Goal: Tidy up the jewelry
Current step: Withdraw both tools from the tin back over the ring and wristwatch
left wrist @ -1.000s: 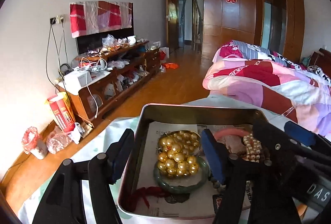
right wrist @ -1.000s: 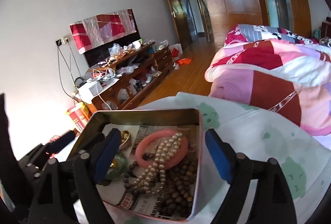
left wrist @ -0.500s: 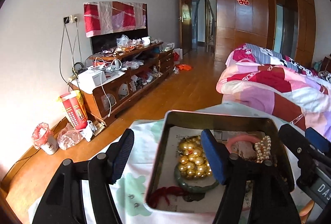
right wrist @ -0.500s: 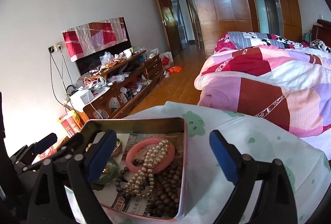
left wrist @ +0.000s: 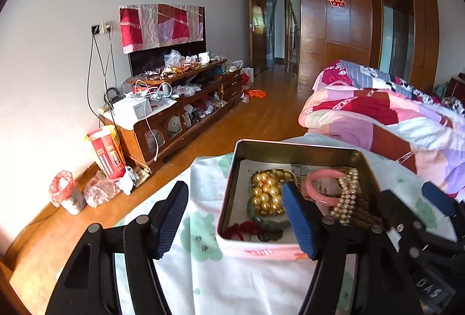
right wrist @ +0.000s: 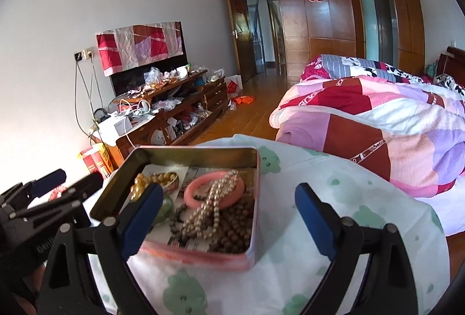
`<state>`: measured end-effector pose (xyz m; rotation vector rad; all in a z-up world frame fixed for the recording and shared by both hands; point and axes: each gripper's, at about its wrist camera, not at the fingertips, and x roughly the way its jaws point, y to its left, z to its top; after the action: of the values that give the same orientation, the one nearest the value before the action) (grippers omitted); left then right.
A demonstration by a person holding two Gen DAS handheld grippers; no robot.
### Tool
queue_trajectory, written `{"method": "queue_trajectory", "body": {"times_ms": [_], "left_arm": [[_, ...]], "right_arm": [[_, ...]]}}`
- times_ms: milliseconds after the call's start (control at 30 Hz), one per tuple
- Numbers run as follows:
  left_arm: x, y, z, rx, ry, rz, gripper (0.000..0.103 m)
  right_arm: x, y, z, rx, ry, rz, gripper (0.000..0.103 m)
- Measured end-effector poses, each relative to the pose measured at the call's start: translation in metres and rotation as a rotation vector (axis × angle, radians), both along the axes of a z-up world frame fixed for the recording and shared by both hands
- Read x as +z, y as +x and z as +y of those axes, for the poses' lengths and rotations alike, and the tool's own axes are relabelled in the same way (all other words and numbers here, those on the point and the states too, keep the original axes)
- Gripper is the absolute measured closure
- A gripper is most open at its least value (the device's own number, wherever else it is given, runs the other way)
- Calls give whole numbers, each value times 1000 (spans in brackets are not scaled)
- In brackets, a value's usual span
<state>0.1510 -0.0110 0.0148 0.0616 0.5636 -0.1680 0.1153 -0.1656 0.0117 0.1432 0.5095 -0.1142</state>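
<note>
An open metal tin [left wrist: 299, 150] [right wrist: 255, 198] sits on a white cloth with green prints. It holds gold beads [left wrist: 266, 193] [right wrist: 151, 180], a green bangle [left wrist: 261, 217], a pink bangle [left wrist: 316, 188] [right wrist: 213, 188], a pearl strand [left wrist: 345, 194] [right wrist: 207, 209], dark wooden beads [right wrist: 232, 225] and a red cord [left wrist: 241, 227]. My left gripper [left wrist: 237, 220] is open and empty, just in front of the tin's near left corner. My right gripper [right wrist: 228, 216] is open and empty, in front of the tin's near right corner.
The cloth-covered table [right wrist: 334, 198] ends near a bed with a patchwork quilt [right wrist: 377, 123] on the right. A cluttered wooden TV cabinet [left wrist: 174, 105] lines the left wall. Bags and a red box [left wrist: 106, 152] stand on the wooden floor.
Both grippers have pulled back and away from the tin, which now lies farther ahead. The left gripper has shifted left, off the tin. Both stay open.
</note>
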Motion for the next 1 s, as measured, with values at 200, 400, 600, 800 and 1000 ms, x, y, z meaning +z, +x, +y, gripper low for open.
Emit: {"method": "queue_trajectory", "body": {"times_ms": [200, 400, 600, 800, 1000], "left_arm": [[-3, -28, 10, -9, -1, 19, 36], [-17, -54, 32, 19, 13, 58, 36], [-27, -72, 59, 51, -34, 120, 36], [-36, -94, 74, 2, -48, 179, 36], [-49, -130, 74, -114, 29, 226, 36]], "right_arm": [[-5, -18, 8, 5, -40, 20, 9], [-14, -36, 15, 20, -85, 50, 9], [-20, -49, 19, 51, -79, 75, 9], [-25, -57, 30, 98, -98, 87, 9], [-30, -64, 34, 118, -99, 101, 9]]}}
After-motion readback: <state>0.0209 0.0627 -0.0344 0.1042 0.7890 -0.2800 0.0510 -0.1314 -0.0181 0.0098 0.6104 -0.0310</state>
